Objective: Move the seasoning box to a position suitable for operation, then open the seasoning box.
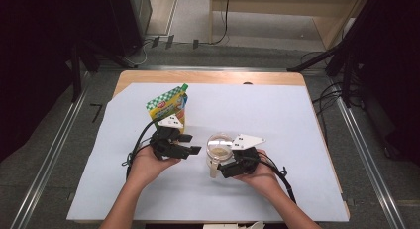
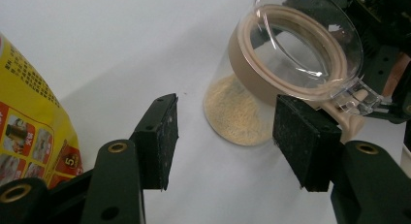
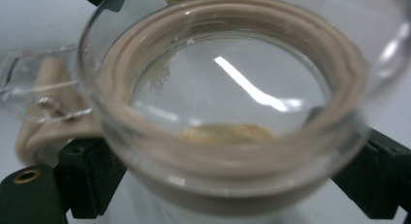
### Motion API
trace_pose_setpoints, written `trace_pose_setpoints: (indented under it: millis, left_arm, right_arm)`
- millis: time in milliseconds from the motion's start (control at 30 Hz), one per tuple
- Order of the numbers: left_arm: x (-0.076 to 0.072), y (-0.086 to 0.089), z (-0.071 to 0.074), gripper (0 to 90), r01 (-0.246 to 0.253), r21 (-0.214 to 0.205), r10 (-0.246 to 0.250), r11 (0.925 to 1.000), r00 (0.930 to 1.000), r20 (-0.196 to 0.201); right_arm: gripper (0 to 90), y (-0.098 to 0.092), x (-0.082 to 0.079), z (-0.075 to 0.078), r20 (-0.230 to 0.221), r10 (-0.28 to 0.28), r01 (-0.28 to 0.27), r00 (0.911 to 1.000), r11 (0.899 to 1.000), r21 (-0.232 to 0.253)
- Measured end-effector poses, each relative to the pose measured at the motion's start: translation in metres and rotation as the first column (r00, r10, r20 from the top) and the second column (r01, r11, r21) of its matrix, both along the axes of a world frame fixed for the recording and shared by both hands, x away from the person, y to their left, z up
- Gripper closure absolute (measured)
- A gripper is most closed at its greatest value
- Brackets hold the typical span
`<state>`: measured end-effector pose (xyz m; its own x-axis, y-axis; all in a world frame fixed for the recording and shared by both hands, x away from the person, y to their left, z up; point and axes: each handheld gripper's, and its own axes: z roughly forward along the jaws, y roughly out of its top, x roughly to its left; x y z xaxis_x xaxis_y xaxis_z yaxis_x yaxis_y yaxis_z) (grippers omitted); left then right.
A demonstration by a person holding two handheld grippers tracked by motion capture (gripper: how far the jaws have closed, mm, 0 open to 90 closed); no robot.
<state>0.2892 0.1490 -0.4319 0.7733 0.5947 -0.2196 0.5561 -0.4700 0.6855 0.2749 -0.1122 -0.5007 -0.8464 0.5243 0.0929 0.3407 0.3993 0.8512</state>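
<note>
Two hand-held grippers worked mid-counter: the right hand-held gripper (image 1: 229, 165) clamped the jar (image 1: 219, 148); the left hand-held gripper (image 1: 189, 143), at nine o'clock, stood apart, empty. Smooth, breakable jar: best clasped round its body.

Wooden bench (image 1: 208, 77) under a pale sheet (image 1: 277, 120), grey floor (image 1: 54, 140) around. Light wood furniture (image 1: 297, 11) at 12 o'clock, dark stands (image 1: 341, 55) at 2, cables (image 1: 327, 97) at 3.
</note>
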Motion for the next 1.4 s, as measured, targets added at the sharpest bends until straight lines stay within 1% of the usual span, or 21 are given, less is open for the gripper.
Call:
trace_pose_setpoints:
  millis: [200,333,367,533,567,600,633,700,767,833,900,933,967,1067,1100,1167,1233,1267,1300,1333,1400]
  left_arm:
    - [0.0,-0.001,-0.001,42.7,0.004,0.01,-0.004,0.9999,1.0,-0.001]
    - [-0.001,-0.001,-0.001,44.4,0.006,0.005,-0.006,1.0,1.0,0.0]
    - [-0.001,-0.001,0.0,50.6,0.008,0.002,-0.008,1.0,1.0,-0.004]
    - [-0.005,-0.005,0.0,60.9,0.047,0.0,-0.047,0.9989,0.9986,-0.025]
    - [-0.006,-0.007,0.0,71.9,0.067,0.002,-0.067,0.9978,0.9971,-0.036]
    - [-0.006,-0.007,0.0,76.2,0.067,0.002,-0.067,0.9978,0.9971,-0.036]
    - [-0.008,-0.009,0.0,76.2,0.079,-0.003,-0.079,0.9969,0.9965,-0.027]
    - [-0.01,-0.012,0.001,84.2,0.105,-0.022,-0.106,0.9942,0.9939,-0.031]
    - [-0.011,-0.016,-0.001,87.8,0.135,-0.009,-0.135,0.9908,0.9899,-0.042]
    - [-0.012,-0.02,-0.004,88.6,0.155,0.008,-0.154,0.9879,0.9867,-0.052]
    - [-0.012,-0.021,-0.006,89.8,0.168,-0.01,-0.168,0.9857,0.9838,-0.062]
    - [-0.012,-0.022,-0.006,90.0,0.175,-0.014,-0.175,0.9845,0.9823,-0.066]
    - [-0.013,-0.023,-0.007,90.0,0.176,-0.016,-0.177,0.9842,0.9819,-0.068]
    - [-0.014,-0.025,-0.009,90.0,0.189,-0.021,-0.19,0.9818,0.9791,-0.073]
    - [-0.014,-0.026,-0.009,90.0,0.191,-0.021,-0.192,0.9814,0.9786,-0.074]
    - [-0.016,-0.028,-0.01,90.0,0.198,-0.012,-0.198,0.9801,0.9773,-0.075]
    - [-0.017,-0.03,-0.011,90.0,0.201,-0.012,-0.202,0.9795,0.9766,-0.074]
    - [-0.018,-0.032,-0.012,90.0,0.204,-0.013,-0.205,0.9788,0.9759,-0.076]
    - [-0.018,-0.032,-0.012,90.0,0.204,-0.013,-0.205,0.9788,0.9759,-0.076]
    - [-0.019,-0.033,-0.013,90.0,0.206,-0.011,-0.207,0.9784,0.9755,-0.075]
    - [-0.019,-0.034,-0.013,90.0,0.21,-0.013,-0.21,0.9777,0.9747,-0.077]
  right_arm:
    - [10.3,-0.009,-0.003,0.003,-0.029,0.003,-0.002,0.9996,1.0,0.009]
    - [13.8,-0.018,-0.006,0.005,-0.078,0.012,-0.011,0.9969,1.0,0.017]
    - [14.3,-0.022,-0.008,0.008,-0.11,0.034,-0.035,0.9933,0.999,-0.002]
    - [18.9,-0.035,-0.014,0.014,-0.099,0.035,-0.037,0.9945,0.999,-0.012]
    - [21.2,-0.042,-0.017,0.017,-0.098,0.016,-0.017,0.9951,1.0,-0.007]
    - [21.2,-0.042,-0.017,0.017,-0.098,0.016,-0.017,0.9951,1.0,-0.007]
    - [23.6,-0.046,-0.017,0.018,-0.097,0.012,-0.012,0.9953,1.0,-0.006]
    - [27.1,-0.055,-0.021,0.022,-0.096,-0.006,0.007,0.9954,1.0,0.006]
    - [33.6,-0.063,-0.023,0.025,-0.09,-0.015,0.017,0.9958,1.0,0.02]
    - [35.3,-0.067,-0.024,0.027,-0.086,-0.026,0.029,0.9959,0.999,0.029]
    - [39.7,-0.07,-0.022,0.028,-0.086,-0.034,0.038,0.9957,0.998,0.042]
    - [41.6,-0.07,-0.021,0.029,-0.102,-0.052,0.058,0.9934,0.997,0.056]
    - [41.6,-0.07,-0.021,0.029,-0.102,-0.052,0.058,0.9934,0.997,0.056]
    - [54.2,-0.07,-0.019,0.031,-0.089,-0.052,0.058,0.9947,0.996,0.064]
    - [54.2,-0.07,-0.019,0.031,-0.089,-0.052,0.058,0.9947,0.996,0.064]
    - [62.7,-0.071,-0.017,0.032,-0.113,-0.056,0.064,0.9921,0.995,0.071]
    - [69.1,-0.07,-0.017,0.031,-0.114,-0.055,0.063,0.9919,0.996,0.064]
    - [76.3,-0.069,-0.018,0.031,-0.112,-0.061,0.067,0.9919,0.996,0.054]
    - [76.3,-0.069,-0.018,0.031,-0.112,-0.061,0.067,0.9919,0.996,0.054]
    - [82.8,-0.067,-0.018,0.032,-0.108,-0.051,0.057,0.9929,0.997,0.053]
    - [84.9,-0.066,-0.018,0.032,-0.111,-0.051,0.057,0.9925,0.997,0.051]
